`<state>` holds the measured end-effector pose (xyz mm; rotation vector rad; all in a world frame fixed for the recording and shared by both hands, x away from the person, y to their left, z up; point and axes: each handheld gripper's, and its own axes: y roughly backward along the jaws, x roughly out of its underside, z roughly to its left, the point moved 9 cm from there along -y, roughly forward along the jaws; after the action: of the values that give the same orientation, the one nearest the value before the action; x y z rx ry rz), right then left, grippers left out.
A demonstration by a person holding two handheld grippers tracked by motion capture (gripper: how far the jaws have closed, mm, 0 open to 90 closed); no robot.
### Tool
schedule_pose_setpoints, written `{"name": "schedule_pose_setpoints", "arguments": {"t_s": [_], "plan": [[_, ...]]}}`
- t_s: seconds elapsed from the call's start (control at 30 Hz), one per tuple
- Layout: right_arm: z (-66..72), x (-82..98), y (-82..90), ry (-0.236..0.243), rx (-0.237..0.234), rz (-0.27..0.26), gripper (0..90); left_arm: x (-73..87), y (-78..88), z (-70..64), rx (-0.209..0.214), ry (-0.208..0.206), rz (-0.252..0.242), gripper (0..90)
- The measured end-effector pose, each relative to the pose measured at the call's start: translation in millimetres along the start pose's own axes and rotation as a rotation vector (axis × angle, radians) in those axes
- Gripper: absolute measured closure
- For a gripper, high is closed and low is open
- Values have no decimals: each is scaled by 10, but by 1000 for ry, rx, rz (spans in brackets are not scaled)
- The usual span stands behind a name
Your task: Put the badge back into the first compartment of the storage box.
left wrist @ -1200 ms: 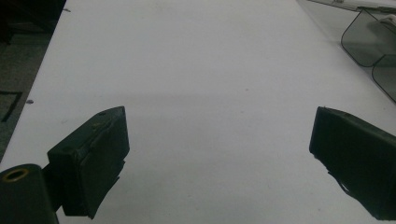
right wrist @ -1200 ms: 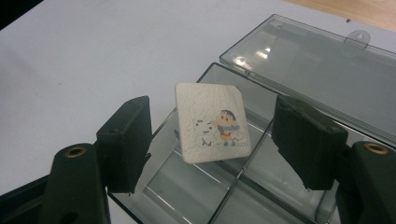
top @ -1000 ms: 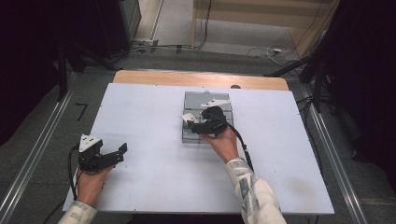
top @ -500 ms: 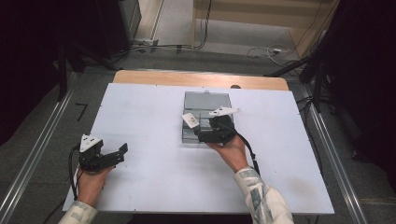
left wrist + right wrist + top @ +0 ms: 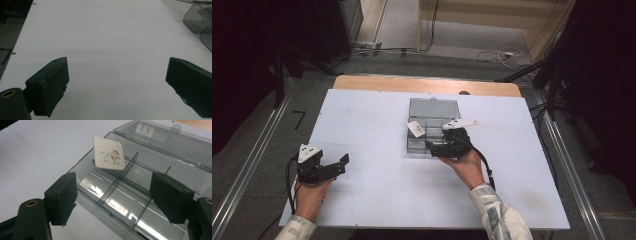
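Two hand-held grippers work over a white table (image 5: 377,200), where a clear plastic compartment box (image 5: 432,107) sits near the far middle with its lid laid open and flat behind it. Thin dividers split the box into several compartments. The right gripper (image 5: 430,146) is at the near edge of the box, its black jaws having just been opening and now standing apart with nothing between them, one on each side of a divider in its own view. The left gripper (image 5: 343,162) is well apart from the box at the near left of the table, jaws spread wide over bare tabletop. Smallest is a white square card (image 5: 109,154) bearing a cartoon figure, propped tilted in the box's far left compartment, leaning on the wall.
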<state>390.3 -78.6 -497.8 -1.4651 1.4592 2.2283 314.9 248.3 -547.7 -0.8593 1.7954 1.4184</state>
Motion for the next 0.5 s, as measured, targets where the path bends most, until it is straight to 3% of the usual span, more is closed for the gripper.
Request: {"name": "schedule_pose_setpoints", "arguments": {"t_s": [0.5], "plan": [[-84, 162, 100, -24, 3, -6, 202, 4, -1, -3, 0, -2, 2, 52]]}}
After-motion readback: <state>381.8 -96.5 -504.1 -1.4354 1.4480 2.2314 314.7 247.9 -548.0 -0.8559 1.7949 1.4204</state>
